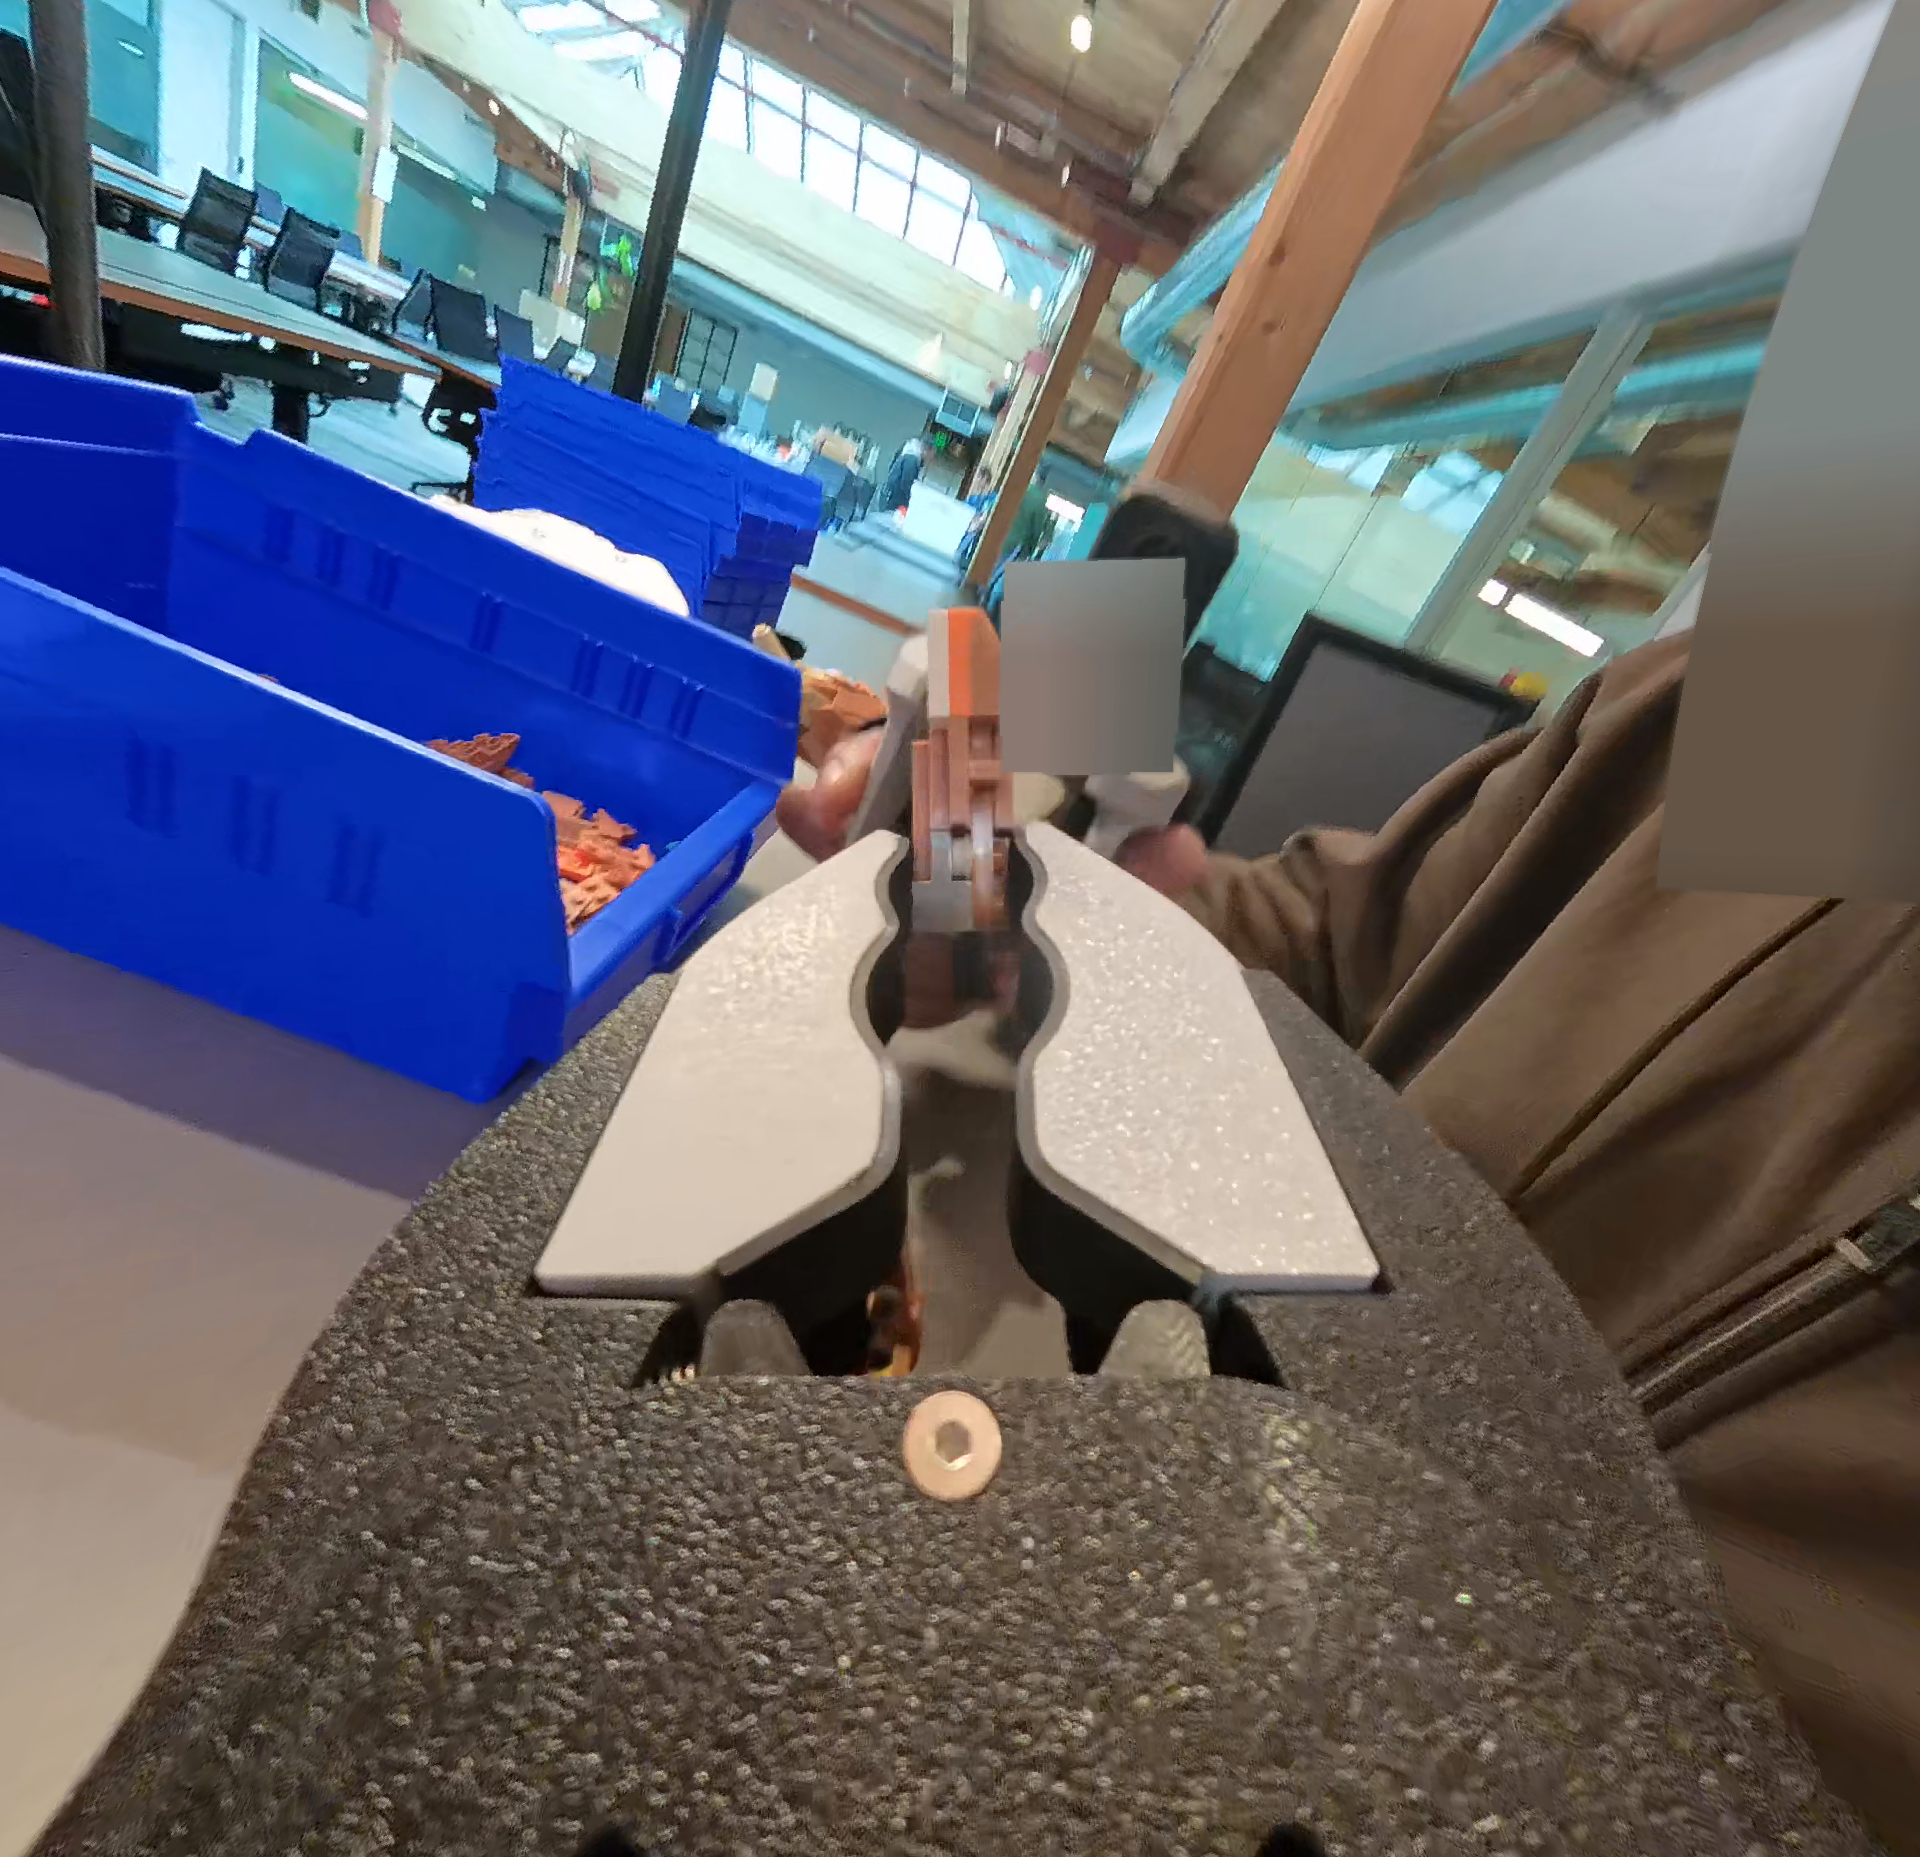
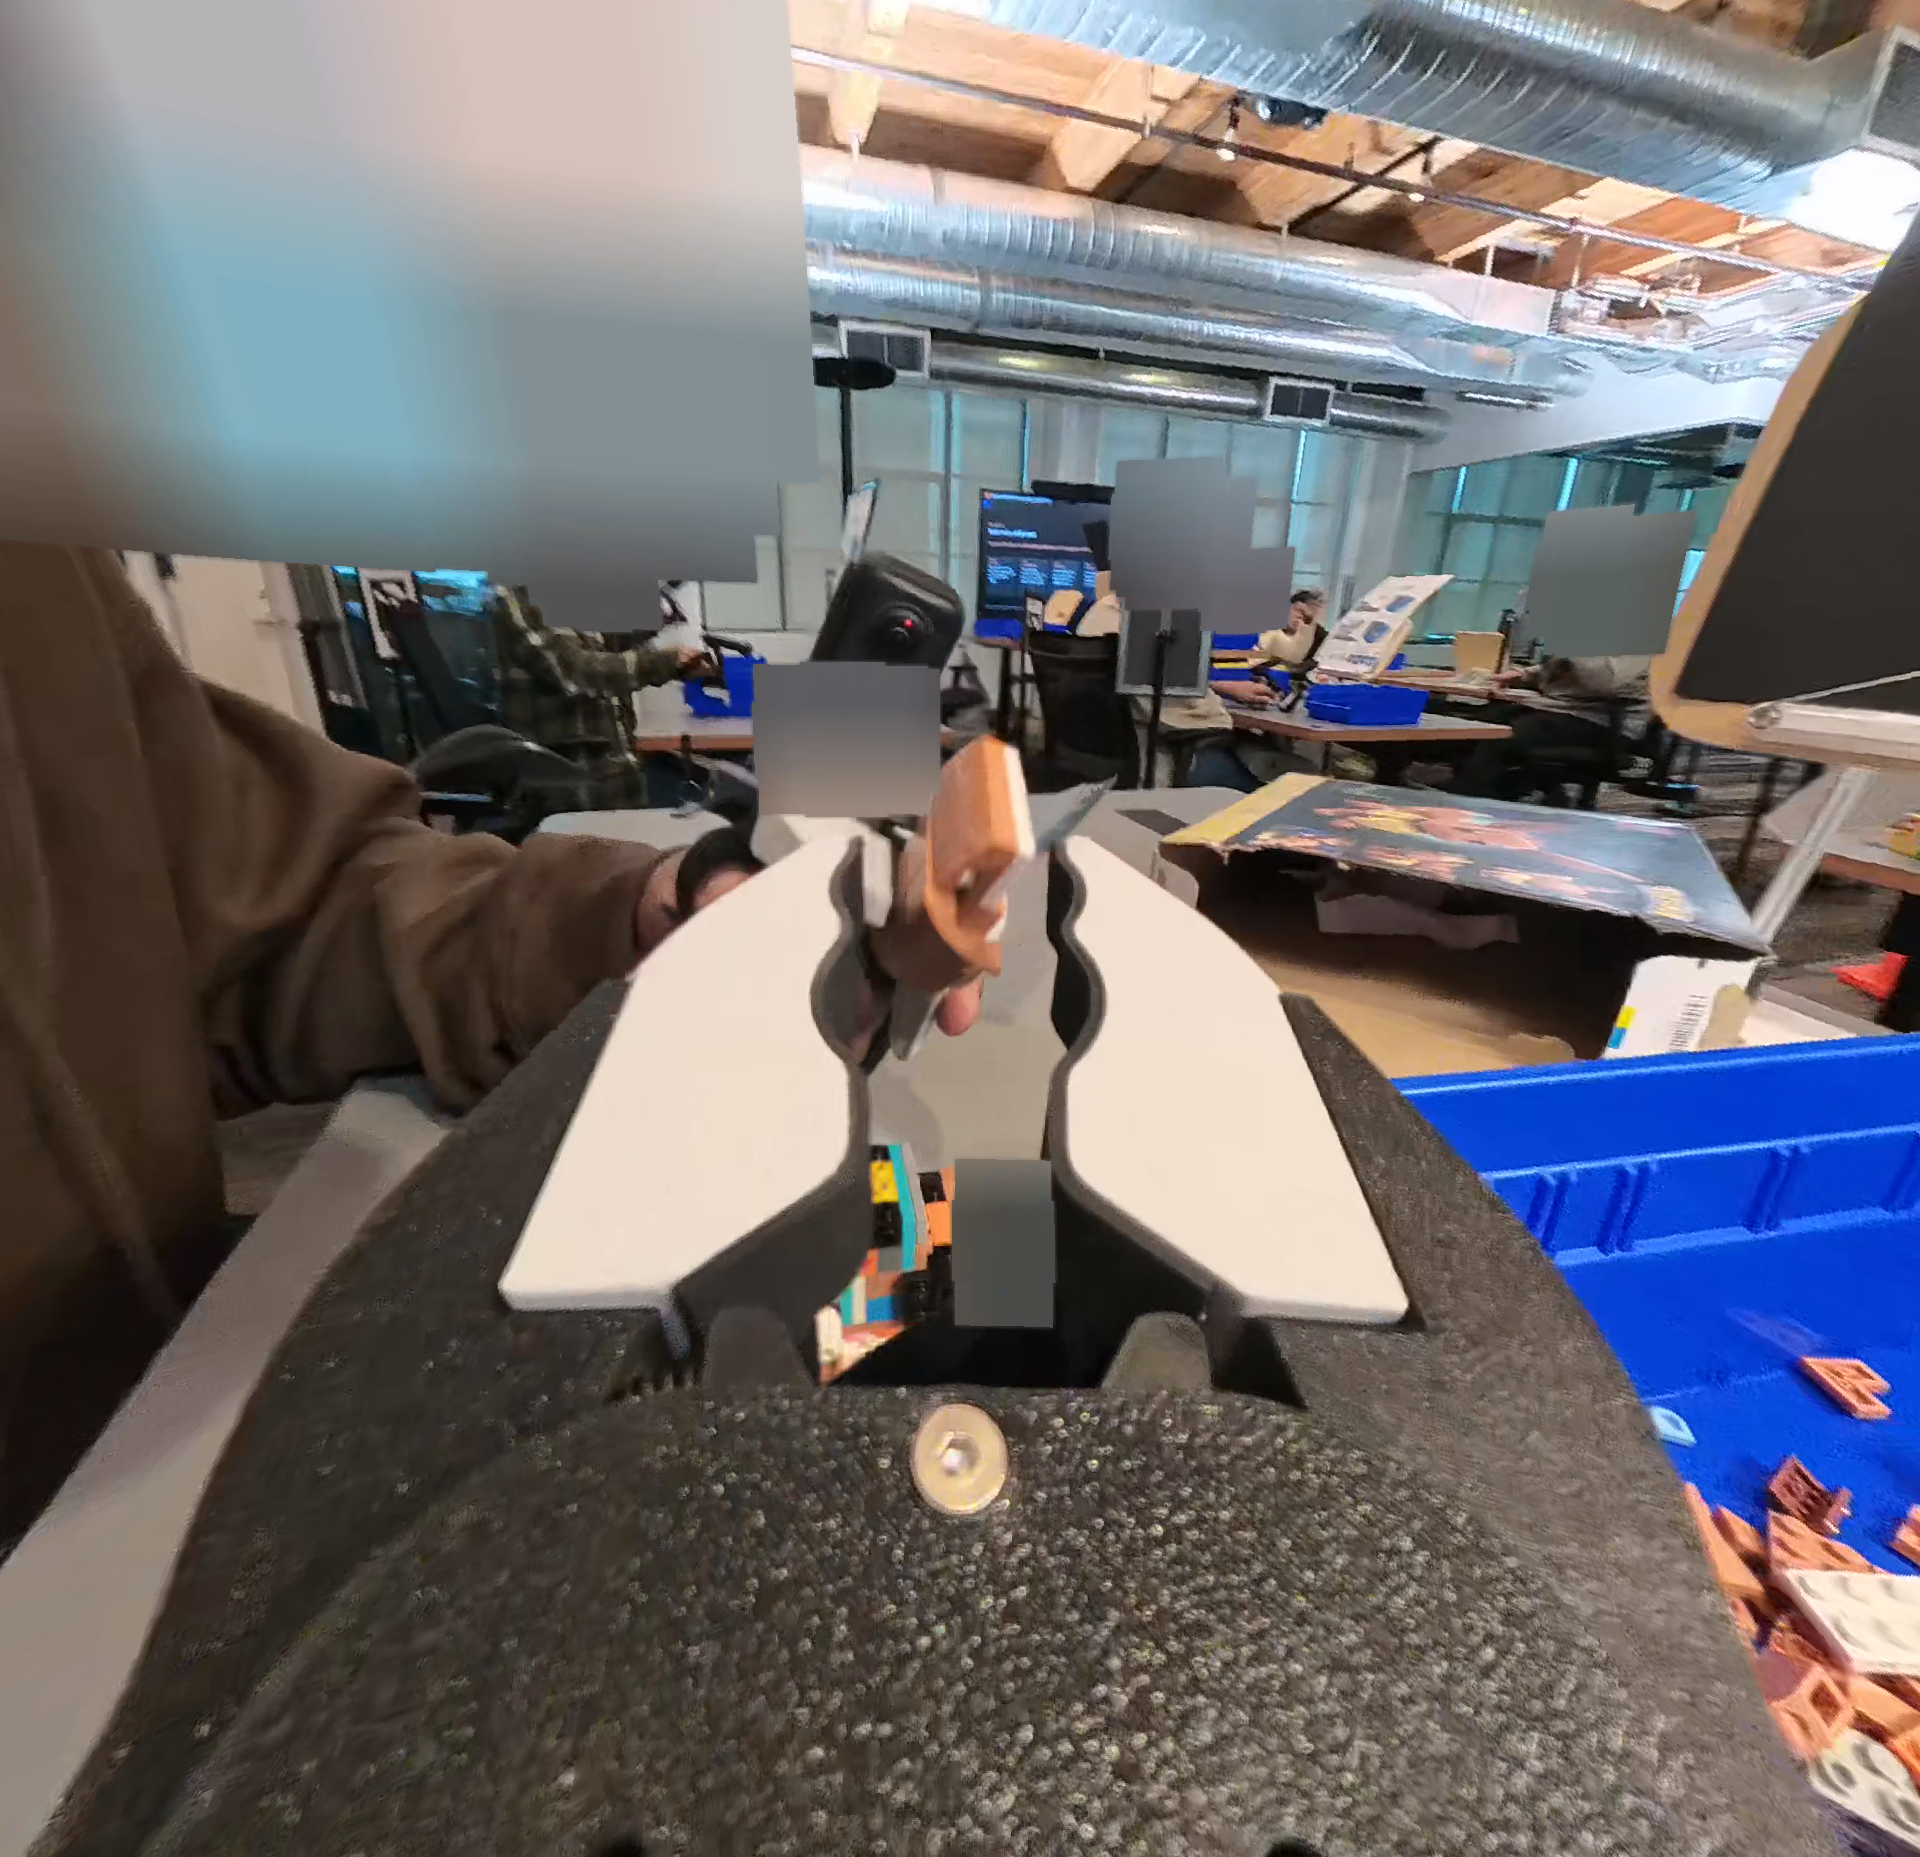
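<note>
1. The left gripper (image 1: 964, 857) is clamped on the lower end of a small brick build (image 1: 961, 727) of brown, orange and grey pieces. The grip seems low so that the top of the build stands clear above the fingertips.
2. The build is upright and lifted off the table (image 1: 156, 1236), right at the left tips, in the space between the two grippers.
3. The right gripper (image 2: 961, 851) has its jaws apart and grasps nothing. In the right wrist view the build sits in line with the gap at its tips, tilted. It appears to be at or just past them, and I see no contact with either finger.
4. A hand (image 2: 925, 966) shows behind the build in that view, with a brown sleeve (image 2: 364, 924) leading to it.
5. A blue bin (image 1: 312, 820) lies to the left of the left gripper and holds loose bricks (image 1: 592, 851) of a reddish brown. Its low front faces the person, probably for easy reach.
6. An opened cardboard box (image 2: 1455, 841) lies farther back on the table.
</note>
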The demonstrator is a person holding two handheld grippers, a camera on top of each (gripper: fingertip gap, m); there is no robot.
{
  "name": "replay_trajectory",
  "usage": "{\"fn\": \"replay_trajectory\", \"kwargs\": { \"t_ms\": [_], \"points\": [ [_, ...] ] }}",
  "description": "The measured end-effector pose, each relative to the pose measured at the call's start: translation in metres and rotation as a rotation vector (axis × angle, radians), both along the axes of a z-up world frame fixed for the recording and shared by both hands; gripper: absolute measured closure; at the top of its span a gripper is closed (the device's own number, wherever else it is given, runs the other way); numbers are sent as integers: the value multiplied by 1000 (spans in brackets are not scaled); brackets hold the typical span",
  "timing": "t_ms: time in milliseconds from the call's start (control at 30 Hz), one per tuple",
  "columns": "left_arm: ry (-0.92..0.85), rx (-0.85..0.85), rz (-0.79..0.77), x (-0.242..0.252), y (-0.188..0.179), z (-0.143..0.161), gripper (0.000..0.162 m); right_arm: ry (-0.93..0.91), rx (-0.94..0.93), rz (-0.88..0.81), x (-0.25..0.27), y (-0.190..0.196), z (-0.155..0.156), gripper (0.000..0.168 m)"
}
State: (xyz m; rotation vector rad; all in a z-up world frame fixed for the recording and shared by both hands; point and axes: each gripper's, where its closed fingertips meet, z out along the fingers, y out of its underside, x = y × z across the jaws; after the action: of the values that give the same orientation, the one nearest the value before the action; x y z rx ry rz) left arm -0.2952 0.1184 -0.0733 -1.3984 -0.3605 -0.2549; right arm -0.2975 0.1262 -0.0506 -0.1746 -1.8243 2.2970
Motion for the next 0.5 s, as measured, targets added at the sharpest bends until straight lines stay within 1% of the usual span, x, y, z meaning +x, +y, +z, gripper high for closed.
{"fn": "replay_trajectory", "kwargs": {
  "t_ms": [100, 233, 333, 367, 500],
  "points": [
    [106, -143, -4, 5, 2, -10, 145, -48, -16, 64, 1, 5, 4, 132],
    [232, -317, -26, 16, 11, -27, 145, -54, 96, 129, 9, -5, -11, 131],
    [267, -343, -57, 24, 16, -31, 145, -85, 170, 187, 15, -11, -23, 143],
    [267, -351, -56, 24, 16, -31, 145, -96, 176, 212, 18, -11, -24, 154],
    [308, -377, -55, 24, 14, -33, 145, -163, 166, 283, 22, -12, -26, 155]
  ]
}}
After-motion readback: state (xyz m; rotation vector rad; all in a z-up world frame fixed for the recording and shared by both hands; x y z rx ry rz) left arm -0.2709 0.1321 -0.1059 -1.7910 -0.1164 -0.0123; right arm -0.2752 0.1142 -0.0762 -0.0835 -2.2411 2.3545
